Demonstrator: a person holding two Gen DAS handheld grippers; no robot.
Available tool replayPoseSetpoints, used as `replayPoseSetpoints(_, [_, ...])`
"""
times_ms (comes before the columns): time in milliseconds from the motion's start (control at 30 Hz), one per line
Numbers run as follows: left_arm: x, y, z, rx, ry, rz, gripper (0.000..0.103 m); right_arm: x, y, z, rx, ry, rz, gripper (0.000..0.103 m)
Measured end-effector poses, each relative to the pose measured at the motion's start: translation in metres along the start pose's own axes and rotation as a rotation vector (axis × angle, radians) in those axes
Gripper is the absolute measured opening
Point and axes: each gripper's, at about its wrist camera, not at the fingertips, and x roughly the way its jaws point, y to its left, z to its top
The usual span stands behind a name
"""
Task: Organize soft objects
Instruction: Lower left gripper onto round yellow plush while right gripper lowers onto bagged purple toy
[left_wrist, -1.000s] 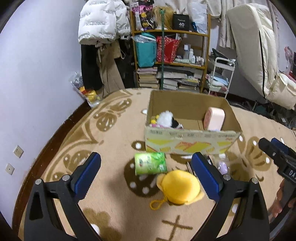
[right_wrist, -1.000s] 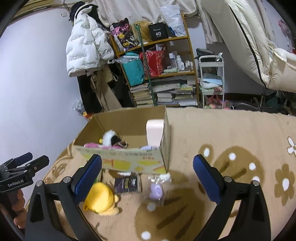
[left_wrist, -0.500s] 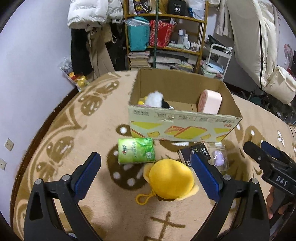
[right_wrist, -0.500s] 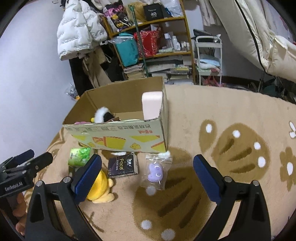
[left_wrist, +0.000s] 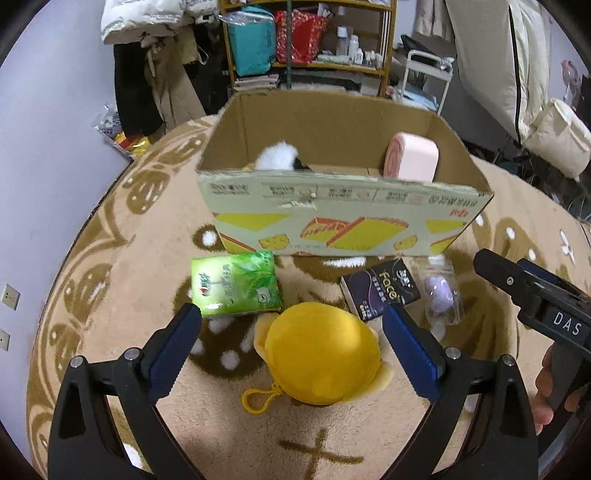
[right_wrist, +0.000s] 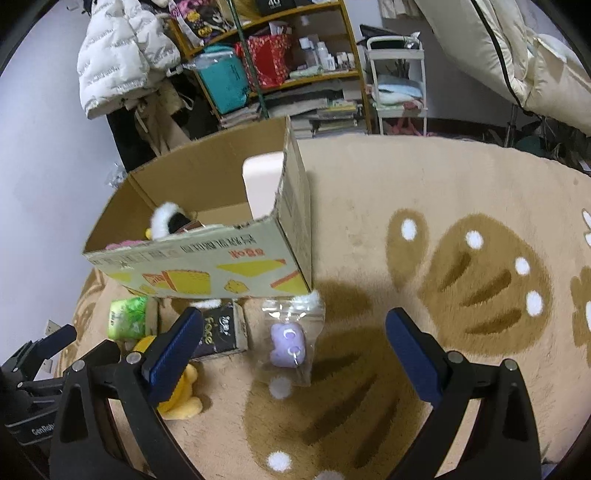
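left gripper (left_wrist: 291, 332): jaws spread wide, holding nothing, sitting around the round yellow plush coin pouch (left_wrist: 321, 352) on the tan patterned rug (left_wrist: 122, 258)
right gripper (right_wrist: 293, 343): also wide open and empty, over the small purple squishy in a clear zip bag (right_wrist: 287, 341)
open cardboard box (left_wrist: 343, 218): on the far side, with a pink foam roll (left_wrist: 413, 157) at its right
green tissue pack (left_wrist: 234, 284): just left of the pouch, near the box

"face" on the dark tissue pack (left_wrist: 380, 288); "DAS" on the right tongs (left_wrist: 532, 291); "40" on a shelf box (right_wrist: 275, 4).
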Motion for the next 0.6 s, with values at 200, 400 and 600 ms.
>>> replayPoseSetpoints(200, [0.018, -0.004, -0.004, 0.004, 0.064, -0.017, 0.098, 0.011, 0.000, -0.001, -0.003, 0.035, -0.016, 0.103])
replayPoseSetpoints(400, [0.035, -0.008, -0.010, 0.014, 0.108, -0.002, 0.098, 0.027, -0.004, -0.004, 0.013, 0.091, -0.041, 0.103])
replayPoseSetpoints(600, [0.047, -0.015, -0.014, 0.041, 0.143, 0.004, 0.098, 0.039, -0.007, -0.006, 0.028, 0.133, -0.048, 0.099])
